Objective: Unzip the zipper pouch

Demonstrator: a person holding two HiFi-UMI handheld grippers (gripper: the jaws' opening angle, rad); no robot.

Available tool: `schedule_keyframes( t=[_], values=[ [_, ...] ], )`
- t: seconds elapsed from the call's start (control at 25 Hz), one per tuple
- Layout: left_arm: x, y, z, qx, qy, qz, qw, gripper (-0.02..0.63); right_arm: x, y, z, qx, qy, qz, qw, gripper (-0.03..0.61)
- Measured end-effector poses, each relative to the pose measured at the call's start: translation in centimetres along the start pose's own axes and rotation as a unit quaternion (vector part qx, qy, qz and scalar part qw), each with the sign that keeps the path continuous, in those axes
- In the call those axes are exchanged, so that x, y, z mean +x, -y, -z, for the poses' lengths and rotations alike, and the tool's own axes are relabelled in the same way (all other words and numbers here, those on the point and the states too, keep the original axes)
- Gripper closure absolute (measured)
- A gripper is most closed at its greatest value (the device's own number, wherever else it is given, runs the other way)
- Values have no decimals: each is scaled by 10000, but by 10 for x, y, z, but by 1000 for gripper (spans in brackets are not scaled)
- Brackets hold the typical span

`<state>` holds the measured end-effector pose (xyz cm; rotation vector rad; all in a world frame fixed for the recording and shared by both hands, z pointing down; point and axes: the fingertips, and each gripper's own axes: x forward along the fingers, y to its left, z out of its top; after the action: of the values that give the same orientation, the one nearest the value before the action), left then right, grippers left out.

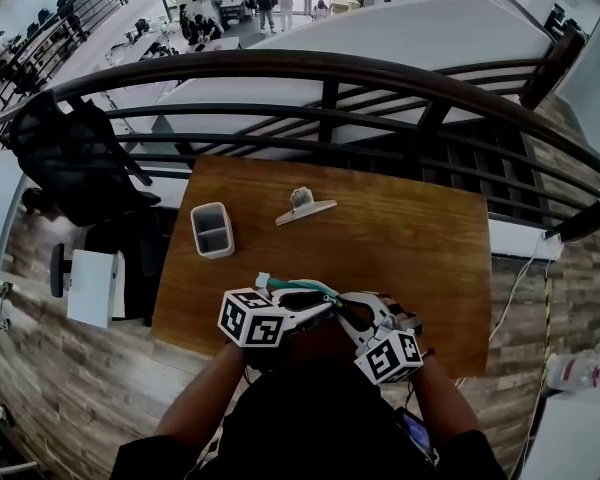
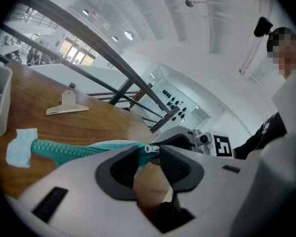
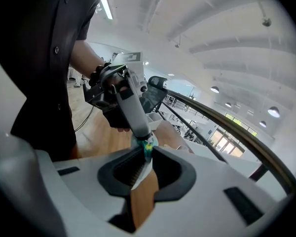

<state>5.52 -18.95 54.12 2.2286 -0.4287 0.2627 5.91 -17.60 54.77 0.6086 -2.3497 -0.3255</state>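
A: Zipper pouch [image 1: 302, 290], where?

B: Over the near edge of the table [image 1: 410, 228], strung between both tools. Right gripper [image 3: 145, 149]: jaws pinched on the pouch's end, probably anchoring it against the pull.

A: Left gripper [image 2: 150, 152]?

B: Jaws apart. The zipper pull [image 2: 152, 148] sits between the tips, apparently unclamped. It looks placed to close on the pull and draw it along the teal teeth.

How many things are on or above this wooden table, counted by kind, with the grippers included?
Grippers: 2, the left gripper and the right gripper
Teal zipper pouch: 1
Grey organizer bin: 1
White clip: 1
Total: 5
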Motion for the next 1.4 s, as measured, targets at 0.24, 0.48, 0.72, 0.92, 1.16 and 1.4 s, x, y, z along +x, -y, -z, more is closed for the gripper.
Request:
schedule_keyframes(
  t=[0.24,0.48,0.72,0.92,1.16,1.4],
  values=[
    [2,0,0,171,-125,-109,9997,503,0,1,4,82,-102,4,9999,529],
    [0,3,-4,790,-326,-434,9954,555,1,2,5,89,-206,42,9997,529],
    [-2,12,-7,334,-180,10,9993,575,1,-3,1,41,-207,29,9998,529],
    [1,11,0,460,-265,-91,9985,588,2,-8,6,117,-197,35,9997,530],
    [0,10,2,415,-229,-235,9986,592,0,-10,8,576,-35,6,9983,532],
    [-3,9,2,255,-161,-365,9989,592,-4,-12,6,880,130,-7,9960,534]
  ],
)
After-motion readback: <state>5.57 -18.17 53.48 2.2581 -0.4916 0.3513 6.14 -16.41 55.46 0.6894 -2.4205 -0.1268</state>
